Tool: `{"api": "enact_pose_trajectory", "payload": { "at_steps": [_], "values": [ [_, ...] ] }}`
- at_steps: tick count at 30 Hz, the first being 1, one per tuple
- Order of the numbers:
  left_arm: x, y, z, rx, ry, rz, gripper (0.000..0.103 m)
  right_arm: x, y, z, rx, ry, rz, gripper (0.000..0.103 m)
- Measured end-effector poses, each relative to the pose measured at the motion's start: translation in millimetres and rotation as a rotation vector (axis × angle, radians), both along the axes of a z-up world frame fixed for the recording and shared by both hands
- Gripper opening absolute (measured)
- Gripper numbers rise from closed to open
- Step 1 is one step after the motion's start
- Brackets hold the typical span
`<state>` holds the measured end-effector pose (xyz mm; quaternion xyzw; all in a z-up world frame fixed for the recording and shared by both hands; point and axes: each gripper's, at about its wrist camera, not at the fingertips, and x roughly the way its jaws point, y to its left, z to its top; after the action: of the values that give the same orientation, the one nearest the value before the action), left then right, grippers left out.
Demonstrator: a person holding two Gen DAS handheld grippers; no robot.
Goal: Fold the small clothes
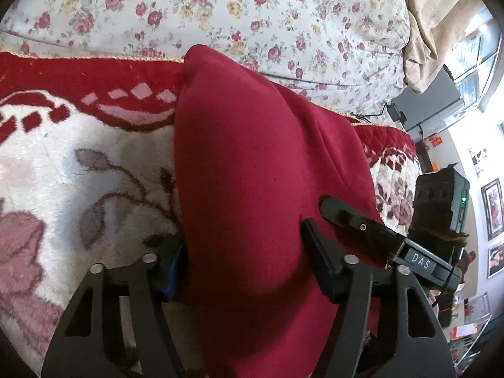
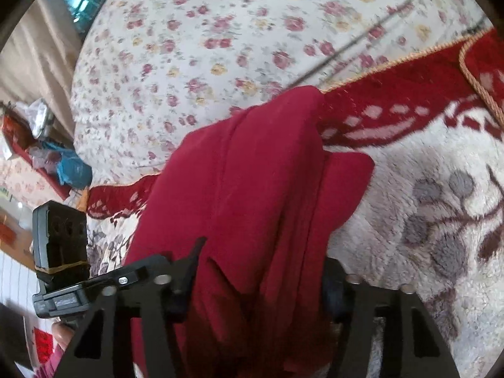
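A dark red garment (image 1: 252, 163) lies bunched lengthwise on a plush red-and-white blanket (image 1: 78, 163). In the left wrist view my left gripper (image 1: 242, 239) is shut on its near end, with the thick fold filling the gap between both fingers. A finger (image 1: 343, 217) of the right gripper rests on the cloth just to the right. In the right wrist view the red garment (image 2: 252, 173) hangs in folds, and my right gripper (image 2: 264, 255) is shut on the gathered cloth. The left tool's black body (image 2: 94, 283) sits close on the left. The garment's near edge is hidden.
Beyond the blanket spreads a white bedcover with small roses (image 1: 252, 9). A beige curtain (image 1: 422, 31) and a grey box (image 1: 428, 100) stand at the right. Framed pictures (image 1: 493, 208) hang on the wall. Clutter with a blue bag (image 2: 74, 167) lies at the left.
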<state>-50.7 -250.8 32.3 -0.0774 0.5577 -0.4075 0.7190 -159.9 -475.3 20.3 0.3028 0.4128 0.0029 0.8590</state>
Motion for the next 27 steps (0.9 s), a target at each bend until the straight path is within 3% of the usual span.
{"api": "enact_pose_trajectory", "payload": {
  "at_steps": [2,8,13,17,20,23,27],
  "values": [
    [-5.9,5.1,10.9,0.004,-0.022,0.001,0.059,-0.8,7.2,7.5,-0.017,-0.015,0.019,0.051],
    [-38.1,47.3,46.2,0.021,-0.077,0.001,0.058,-12.1,38.1,30.5,0.067,-0.079,0.123,0.048],
    [-73.5,99.6,56.7,0.098,-0.087,0.079,0.058,-21.2,81.6,38.5,0.100,-0.052,0.246,0.048],
    [-94.0,109.6,29.7,0.215,-0.095,0.115,0.059,-28.1,117.9,24.0,0.009,0.058,0.292,0.049],
    [-99.8,118.0,18.2,0.200,-0.108,0.147,0.067,-35.5,126.4,10.4,-0.050,0.122,0.248,0.059],
    [-99.3,125.1,25.8,0.201,-0.113,0.154,0.067,-49.4,129.2,27.6,-0.124,0.108,0.217,0.059],
    [-102.0,130.5,40.4,0.232,-0.217,0.199,0.067,-70.5,139.6,61.8,-0.226,0.018,0.190,0.059]
  ]
}}
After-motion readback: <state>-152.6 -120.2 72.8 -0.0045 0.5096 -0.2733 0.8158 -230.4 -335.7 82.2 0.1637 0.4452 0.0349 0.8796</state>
